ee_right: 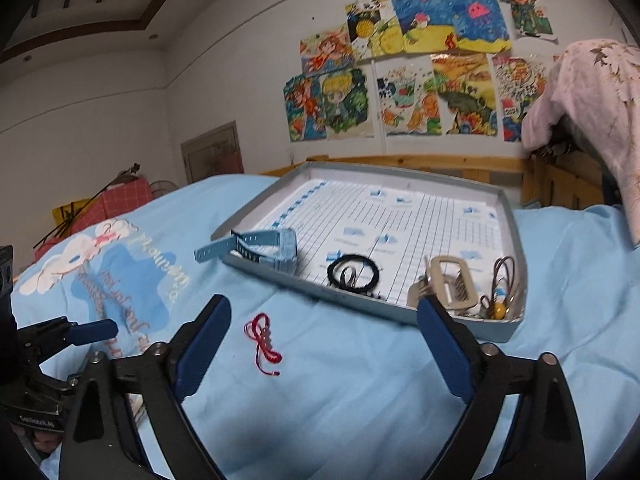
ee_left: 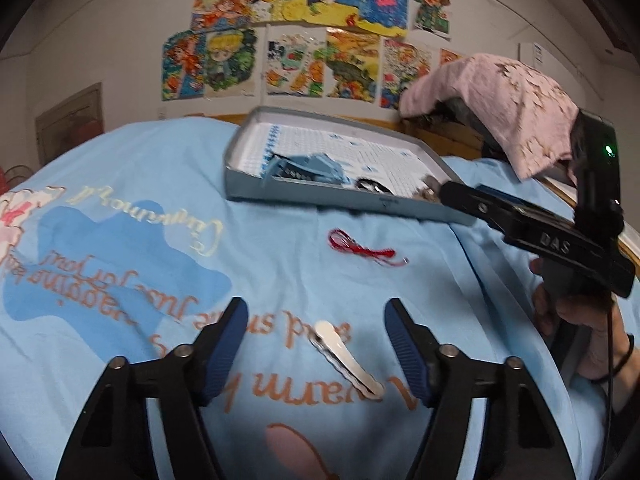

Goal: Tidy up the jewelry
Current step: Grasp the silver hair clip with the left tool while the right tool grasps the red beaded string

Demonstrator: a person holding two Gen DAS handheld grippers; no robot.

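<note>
Two pieces left out on the blue blanket (ee_left: pixel 280 264), well short of the grey tray (ee_right: pixel 516 240): red cord bracelet (ee_right: pixel 264 338) lying loose between both tongs and the tray's near wall, white hair clip (ee_left: pixel 347 358) flat on the fabric right between the left fingers. Left gripper (ee_left: pixel 316 344) spread wide, empty, blue pads either side of the clip and not yet touching it. Right gripper (ee_right: pixel 324 344) equally wide, nothing held, nose hovering near the tray's front corner, bracelet off to its left side.

Already in the tray: blue watch (ee_right: pixel 276 246) with its strap hanging over the near-left rim, black hair tie (ee_right: pixel 353 272), beige claw clip (ee_right: pixel 452 284), small tangle of trinkets (ee_right: pixel 500 304) in the right corner.

Likely step now: picking up the clip. Best done by lowering until the pads straddle its narrow width, not its length, since it lies at a slant across the gap. Small wrist turn first, then a slow squeeze, pressing lightly into the soft bedding to get under the edge. Slick, thin piece; probably prone to skating sideways if pinched off-centre. Bracelet next, pinched at the bunched loop, not the trailing end.
</note>
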